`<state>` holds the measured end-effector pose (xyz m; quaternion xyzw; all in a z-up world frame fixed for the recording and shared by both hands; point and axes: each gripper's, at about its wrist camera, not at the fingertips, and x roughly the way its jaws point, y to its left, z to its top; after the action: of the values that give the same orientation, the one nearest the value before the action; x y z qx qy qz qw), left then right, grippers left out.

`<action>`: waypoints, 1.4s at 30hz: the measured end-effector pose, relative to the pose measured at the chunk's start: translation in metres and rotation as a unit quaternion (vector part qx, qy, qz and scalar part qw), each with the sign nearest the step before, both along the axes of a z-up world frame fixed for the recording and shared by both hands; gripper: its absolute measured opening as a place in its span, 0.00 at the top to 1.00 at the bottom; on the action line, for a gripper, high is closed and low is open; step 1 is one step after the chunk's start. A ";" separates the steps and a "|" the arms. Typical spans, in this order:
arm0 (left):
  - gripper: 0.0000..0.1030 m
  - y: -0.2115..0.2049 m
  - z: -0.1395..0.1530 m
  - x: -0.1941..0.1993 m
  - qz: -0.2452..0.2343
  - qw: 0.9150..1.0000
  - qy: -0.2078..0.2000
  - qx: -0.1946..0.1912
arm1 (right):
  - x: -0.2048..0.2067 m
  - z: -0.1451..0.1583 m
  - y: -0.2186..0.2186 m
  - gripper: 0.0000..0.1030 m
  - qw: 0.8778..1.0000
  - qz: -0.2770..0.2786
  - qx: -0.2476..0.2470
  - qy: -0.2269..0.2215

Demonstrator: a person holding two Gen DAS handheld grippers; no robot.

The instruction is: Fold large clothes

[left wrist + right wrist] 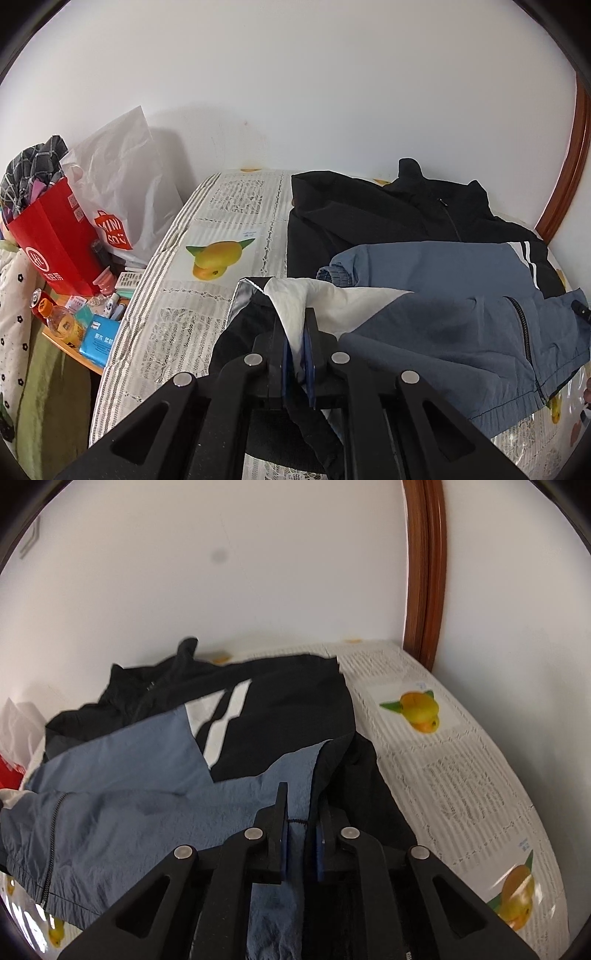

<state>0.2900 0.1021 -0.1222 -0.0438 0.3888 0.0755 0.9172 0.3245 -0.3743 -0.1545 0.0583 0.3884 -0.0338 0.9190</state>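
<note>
On top of the white lace bed cover with yellow mango pictures (207, 236) lies the big blue, black and white zip jacket (461, 332). The left gripper (297, 332) pinches a white fold of the jacket. The right gripper (301, 812) has blue cloth between its fingers, with a small gap on one side, so I cannot tell if it squeezes. Beside the bed stand a red paper bag (55, 243) and a white plastic bag (125, 184) that says "MINISO".
</note>
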 end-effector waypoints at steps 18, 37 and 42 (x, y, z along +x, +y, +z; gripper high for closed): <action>0.52 0.026 0.015 -0.053 -0.014 0.999 -0.016 -0.046 | -0.073 0.027 -0.040 0.54 1.000 -0.006 0.007 -0.007; 0.68 0.035 -0.046 -0.034 -0.020 0.994 0.057 -0.091 | -0.045 -0.030 -0.057 0.63 0.997 -0.009 0.050 0.054; 0.90 0.025 -0.041 -0.043 -0.034 0.994 0.058 -0.083 | -0.044 -0.034 -0.054 0.95 0.997 -0.003 0.044 0.065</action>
<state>0.2465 0.1266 -0.1636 -0.1024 0.4473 0.0144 0.8884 0.2804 -0.4284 -0.1885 0.0977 0.4481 -0.0228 0.8883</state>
